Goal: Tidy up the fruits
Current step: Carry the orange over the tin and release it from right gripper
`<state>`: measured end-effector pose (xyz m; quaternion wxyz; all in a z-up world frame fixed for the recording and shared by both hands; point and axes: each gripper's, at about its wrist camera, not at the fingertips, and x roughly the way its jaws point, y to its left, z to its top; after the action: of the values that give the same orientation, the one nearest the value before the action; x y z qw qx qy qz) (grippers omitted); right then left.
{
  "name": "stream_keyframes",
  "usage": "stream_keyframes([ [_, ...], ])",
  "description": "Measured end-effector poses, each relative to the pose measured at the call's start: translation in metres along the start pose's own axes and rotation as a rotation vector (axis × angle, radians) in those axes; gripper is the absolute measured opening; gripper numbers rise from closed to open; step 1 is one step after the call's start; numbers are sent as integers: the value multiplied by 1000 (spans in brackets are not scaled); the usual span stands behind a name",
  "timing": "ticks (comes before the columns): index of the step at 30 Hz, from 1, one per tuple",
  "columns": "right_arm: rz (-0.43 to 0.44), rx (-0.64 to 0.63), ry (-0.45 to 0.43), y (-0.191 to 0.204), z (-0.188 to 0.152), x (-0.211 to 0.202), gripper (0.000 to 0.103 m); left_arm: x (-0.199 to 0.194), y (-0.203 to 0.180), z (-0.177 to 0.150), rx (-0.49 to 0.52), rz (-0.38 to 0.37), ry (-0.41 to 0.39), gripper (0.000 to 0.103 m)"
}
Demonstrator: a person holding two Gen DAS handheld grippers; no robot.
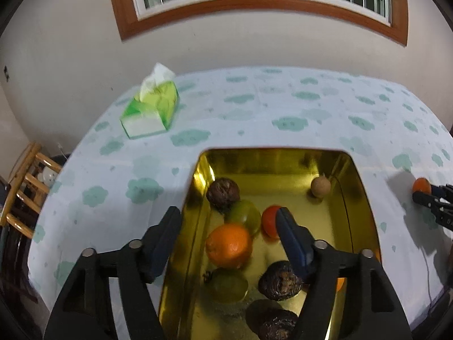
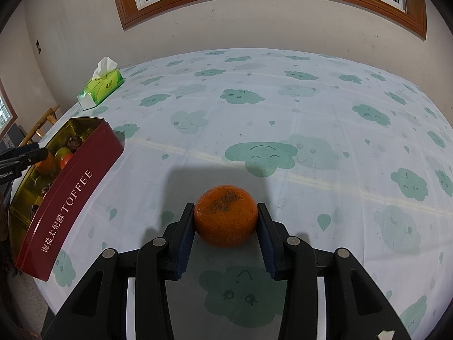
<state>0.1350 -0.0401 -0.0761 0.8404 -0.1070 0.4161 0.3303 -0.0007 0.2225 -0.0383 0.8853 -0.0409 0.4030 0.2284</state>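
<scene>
A gold-lined toffee tin [image 1: 362, 198] holds several fruits: an orange [image 1: 228, 245], green fruits [image 1: 245, 215], a red fruit [image 1: 269, 223], dark wrinkled fruits [image 1: 223, 194] and a small tan one [image 1: 320, 187]. My left gripper [image 1: 228, 221] is open and empty above the tin. My right gripper [image 2: 225, 216] is shut on a tangerine [image 2: 225, 216] on the tablecloth, right of the tin's red wall [image 2: 70, 206]. The tangerine and right gripper also show in the left wrist view [image 1: 421, 184].
A green tissue pack [image 1: 150, 107] lies at the table's far left; it shows in the right wrist view [image 2: 100, 87] too. A wooden chair [image 1: 25, 187] stands off the left edge. The cloud-print tablecloth [image 2: 283, 113] reaches the wall under a window.
</scene>
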Motion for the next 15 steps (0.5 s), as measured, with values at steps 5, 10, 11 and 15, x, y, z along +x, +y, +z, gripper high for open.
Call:
stream_keyframes([
  [5,0,0,0,0,0,0,39,-6,0,1,1,13,-12,71],
  [10,0,-1,0,0,0,0,39,-13,0,-4,-13,14,-18,71],
  [11,0,0,0,0,0,0,39,-15,-1,-6,-18,13,-18,71],
  [15,7,5,-1,-1,0,0,39,-23,0,-10,-22,26,-27,71],
])
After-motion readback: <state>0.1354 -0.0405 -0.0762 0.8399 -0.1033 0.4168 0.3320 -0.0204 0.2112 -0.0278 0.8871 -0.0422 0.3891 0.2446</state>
